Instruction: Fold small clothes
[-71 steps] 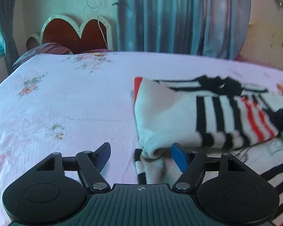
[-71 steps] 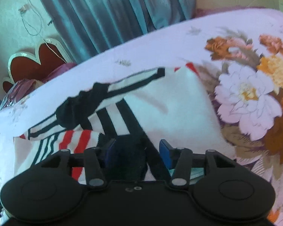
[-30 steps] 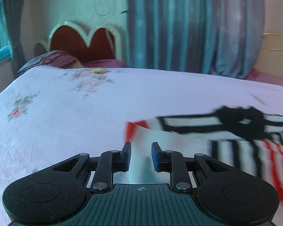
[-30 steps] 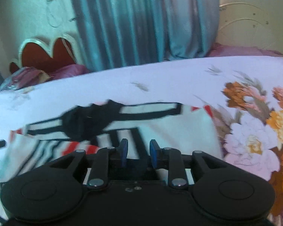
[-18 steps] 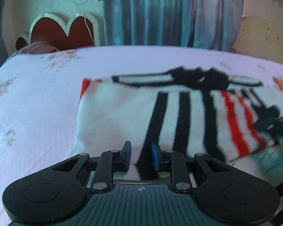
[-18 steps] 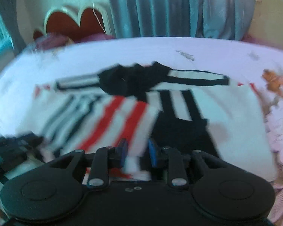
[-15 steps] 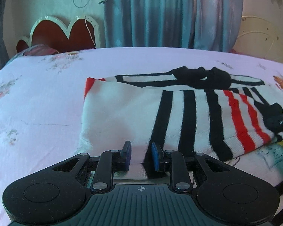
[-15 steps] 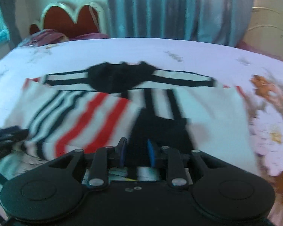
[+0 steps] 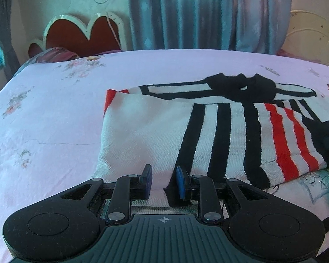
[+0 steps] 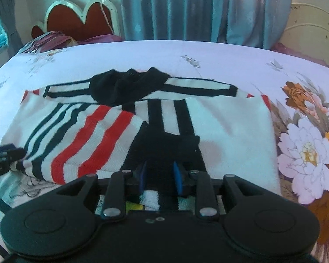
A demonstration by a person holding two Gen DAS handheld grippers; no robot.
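A small white knit sweater (image 9: 155, 131) with black and red stripes lies on the bed, both sleeves folded in across its body. It also shows in the right wrist view (image 10: 226, 127). My left gripper (image 9: 163, 180) sits at the sweater's near left hem, jaws slightly apart, with fabric between the pads. My right gripper (image 10: 159, 178) sits at the near hem over the black sleeve cuff (image 10: 164, 149), jaws slightly apart, fabric between them. The left gripper's tip (image 10: 2, 153) shows at the left edge of the right wrist view.
The bed has a pale pink floral sheet (image 9: 54, 120) with large flowers (image 10: 307, 153) on the right. A heart-shaped headboard (image 9: 81, 35) and blue curtains (image 9: 208, 13) stand behind. Another printed garment (image 9: 313, 184) lies under the sweater's near edge.
Both grippers went from wide open to nearly closed on the sleeves, carried them across the sweater's body, and have now opened slightly at the near hem.
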